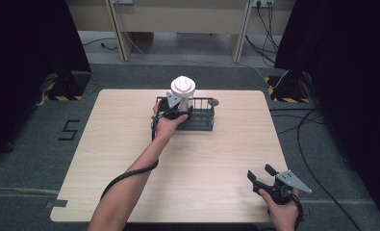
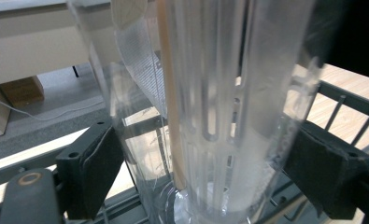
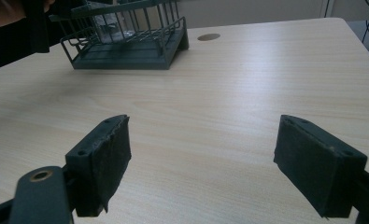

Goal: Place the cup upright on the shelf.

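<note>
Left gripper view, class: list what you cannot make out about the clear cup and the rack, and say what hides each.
- Cup rim: cut off by the top edge of the left gripper view.
- Contact of the left tongs with the cup: blurred, too close to tell.
- Cup base: in the high view, hidden behind the hand and rack wires.
- Rack contents: too small in the right gripper view.

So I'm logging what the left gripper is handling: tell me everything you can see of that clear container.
The clear container is a tall, see-through cylinder, plastic by its look, with a white ribbed lid and a slotted inner tube. It stands upright at the left end of the dark wire rack on the table's far side. The left gripper has a pad on each side of it, near its base, seemingly touching.
</note>
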Demonstrator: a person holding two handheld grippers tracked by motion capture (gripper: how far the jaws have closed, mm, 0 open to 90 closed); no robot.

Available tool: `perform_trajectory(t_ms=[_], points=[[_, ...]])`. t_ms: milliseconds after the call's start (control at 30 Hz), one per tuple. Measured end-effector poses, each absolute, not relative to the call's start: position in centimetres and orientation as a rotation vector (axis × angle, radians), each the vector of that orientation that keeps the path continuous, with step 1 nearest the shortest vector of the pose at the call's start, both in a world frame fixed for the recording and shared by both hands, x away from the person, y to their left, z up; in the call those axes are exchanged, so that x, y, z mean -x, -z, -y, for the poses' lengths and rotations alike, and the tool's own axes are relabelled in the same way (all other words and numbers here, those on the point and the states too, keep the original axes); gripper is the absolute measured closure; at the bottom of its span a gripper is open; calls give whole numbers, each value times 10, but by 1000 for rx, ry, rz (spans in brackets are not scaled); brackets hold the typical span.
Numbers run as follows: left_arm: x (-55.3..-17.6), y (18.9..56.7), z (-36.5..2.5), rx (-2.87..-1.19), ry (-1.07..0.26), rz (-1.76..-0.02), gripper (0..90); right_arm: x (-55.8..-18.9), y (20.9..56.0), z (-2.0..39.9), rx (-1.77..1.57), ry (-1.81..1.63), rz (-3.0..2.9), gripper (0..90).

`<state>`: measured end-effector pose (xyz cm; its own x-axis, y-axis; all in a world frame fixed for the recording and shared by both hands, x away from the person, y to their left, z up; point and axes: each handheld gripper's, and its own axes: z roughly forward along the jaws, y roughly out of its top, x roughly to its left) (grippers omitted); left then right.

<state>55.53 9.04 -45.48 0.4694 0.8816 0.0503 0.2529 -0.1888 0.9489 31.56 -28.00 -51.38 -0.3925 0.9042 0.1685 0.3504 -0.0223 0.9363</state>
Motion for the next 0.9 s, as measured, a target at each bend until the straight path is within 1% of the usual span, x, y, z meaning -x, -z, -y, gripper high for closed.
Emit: perform_trajectory(t_ms=[567, 900], points=[[-533, 446, -105, -1699, -764, -931, 146, -316, 514, 280, -1311, -1415, -1754, 191], [-515, 446, -121, -1707, -770, -911, 148, -316, 514, 280, -1309, -1410, -1754, 191]])
